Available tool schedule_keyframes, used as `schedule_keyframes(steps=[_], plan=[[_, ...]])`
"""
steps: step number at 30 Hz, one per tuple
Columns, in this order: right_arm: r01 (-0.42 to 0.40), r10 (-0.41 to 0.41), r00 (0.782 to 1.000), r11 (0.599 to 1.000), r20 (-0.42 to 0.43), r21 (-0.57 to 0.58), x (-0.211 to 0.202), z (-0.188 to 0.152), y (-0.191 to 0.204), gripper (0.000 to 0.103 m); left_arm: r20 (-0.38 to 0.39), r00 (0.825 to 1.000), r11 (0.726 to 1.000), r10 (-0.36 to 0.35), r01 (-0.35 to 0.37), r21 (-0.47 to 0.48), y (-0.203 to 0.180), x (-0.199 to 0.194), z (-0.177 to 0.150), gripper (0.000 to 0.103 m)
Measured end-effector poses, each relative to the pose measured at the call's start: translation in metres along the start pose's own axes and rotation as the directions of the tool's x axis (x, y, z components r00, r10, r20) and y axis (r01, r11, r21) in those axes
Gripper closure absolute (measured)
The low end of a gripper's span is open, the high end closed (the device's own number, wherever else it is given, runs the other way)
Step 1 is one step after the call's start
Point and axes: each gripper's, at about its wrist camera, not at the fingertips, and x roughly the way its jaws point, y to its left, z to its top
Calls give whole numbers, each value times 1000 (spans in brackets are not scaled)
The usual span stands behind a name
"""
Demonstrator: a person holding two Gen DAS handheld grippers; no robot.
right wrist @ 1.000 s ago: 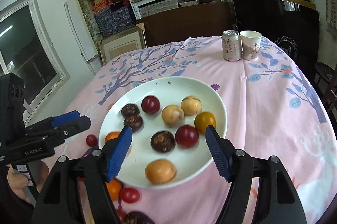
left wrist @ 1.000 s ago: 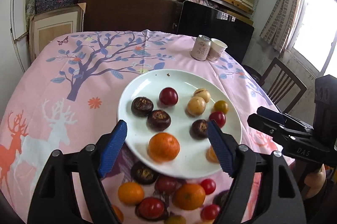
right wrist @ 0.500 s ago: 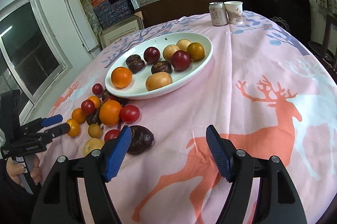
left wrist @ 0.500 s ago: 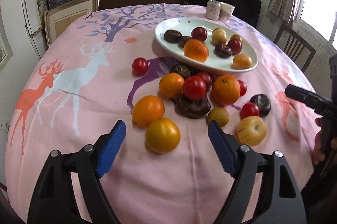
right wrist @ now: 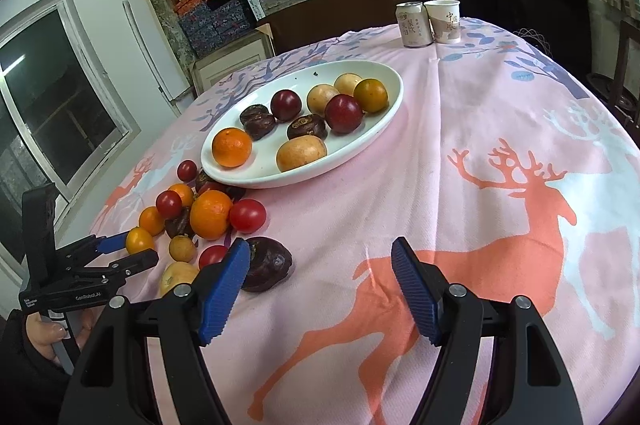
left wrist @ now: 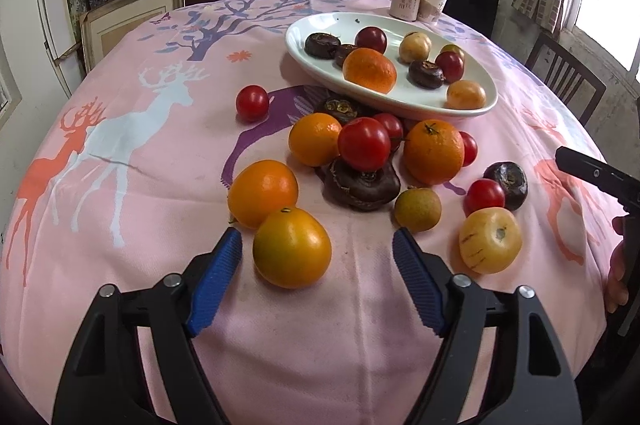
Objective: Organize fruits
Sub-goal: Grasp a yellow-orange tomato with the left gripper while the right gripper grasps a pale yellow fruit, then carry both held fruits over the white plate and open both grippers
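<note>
A white oval plate [left wrist: 400, 105] holds several fruits, among them an orange [left wrist: 370, 70]. More loose fruit lies in a heap on the pink cloth in front of it. My left gripper [left wrist: 317, 239] is low over the cloth, jaws closing around a yellow-orange fruit [left wrist: 292, 247]; the pads do not touch it. In the right wrist view the plate [right wrist: 280, 181] is at centre left. My right gripper [right wrist: 320, 247] stands open over bare cloth, with a dark purple fruit [right wrist: 266, 263] just past its left fingertip. The left gripper [right wrist: 138, 251] shows at the left.
A drink can [left wrist: 405, 1] and a paper cup [left wrist: 432, 5] stand at the table's far edge. A wooden chair [left wrist: 568, 77] is off to the right. Shelves with boxes fill the back wall. A hand [right wrist: 44, 333] holds the left gripper's handle.
Both grippers drew back from over the plate and sank toward the near part of the table. The left jaws have narrowed around the yellow-orange fruit.
</note>
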Motion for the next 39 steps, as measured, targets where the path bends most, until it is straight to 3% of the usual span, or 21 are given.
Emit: schedule_keyframes(steps=[4,6,13,17,21,25,29,31,34,39], plan=[[-3,3,1000,1000,11,-6,-2,0,1,29,3,1000,1000,4,-4,6,-1,1,0,50],[-5,5,1000,1000,14,-6,-3,-1,1,29,21,1000,1000,11,-11,17,-3,-2,-2,66],[10,-8,1000,999,29,-46,-6,-3,9,29,76,997,999,-33,32,9,-9,-24,-17,67],[9,-8,1000,974,5,-227,-7,-18,52,29,108,993,999,-39,40,-2,-5,-44,-26,67],[-40,9,996,937,-90,-348,7,-34,101,29,122,992,999,-36,37,-11,0,-56,-31,67],[-45,-11,985,949,-174,-313,30,-33,118,30,128,991,999,-44,47,-20,4,-61,-35,67],[-38,-22,975,964,-222,-262,47,-32,122,49,122,991,998,-51,55,-30,9,-60,-41,67],[-28,-27,977,967,-212,-254,48,-32,125,50,118,992,998,-54,58,-34,11,-59,-43,67],[-20,-27,979,974,-203,-226,49,-30,121,59,119,991,997,-59,63,-36,13,-59,-45,67],[-26,-11,985,977,-172,-212,41,-31,115,60,123,990,997,-68,73,-34,11,-60,-45,67]])
